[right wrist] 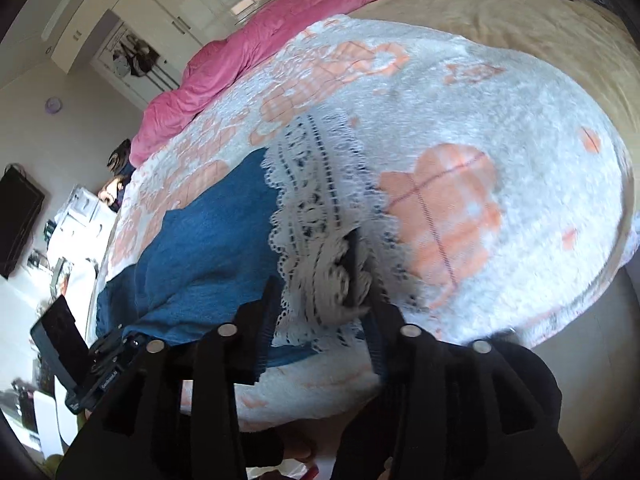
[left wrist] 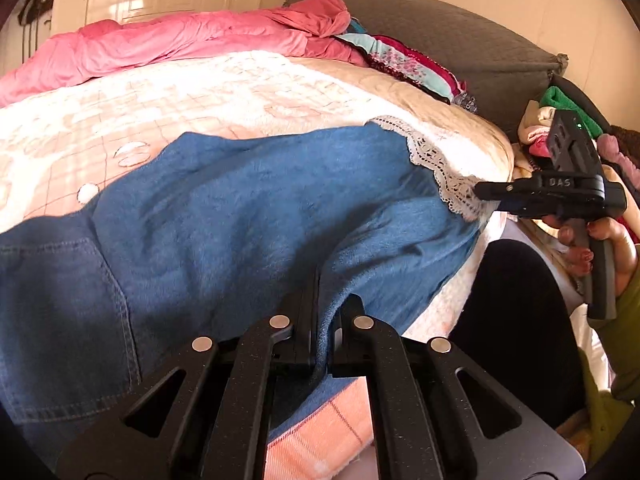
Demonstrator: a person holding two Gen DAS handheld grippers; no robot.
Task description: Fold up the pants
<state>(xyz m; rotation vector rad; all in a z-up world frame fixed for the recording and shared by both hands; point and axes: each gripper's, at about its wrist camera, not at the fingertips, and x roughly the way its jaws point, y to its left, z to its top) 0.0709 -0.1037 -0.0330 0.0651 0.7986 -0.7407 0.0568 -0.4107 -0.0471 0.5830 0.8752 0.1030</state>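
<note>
Low in the frame, the left gripper point(left wrist: 318, 316) is clamped on a fold of the blue pants point(left wrist: 248, 208). At the right, the right gripper point(right wrist: 320, 300) stands partly open, its 2 fingers around the lace hem point(right wrist: 316, 200).

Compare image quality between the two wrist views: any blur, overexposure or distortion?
Left wrist: sharp, but sunlight washes out the blanket; fisheye bows the bed. Right wrist: motion blur smears the lace hem and the right claw; same distortion.
</note>
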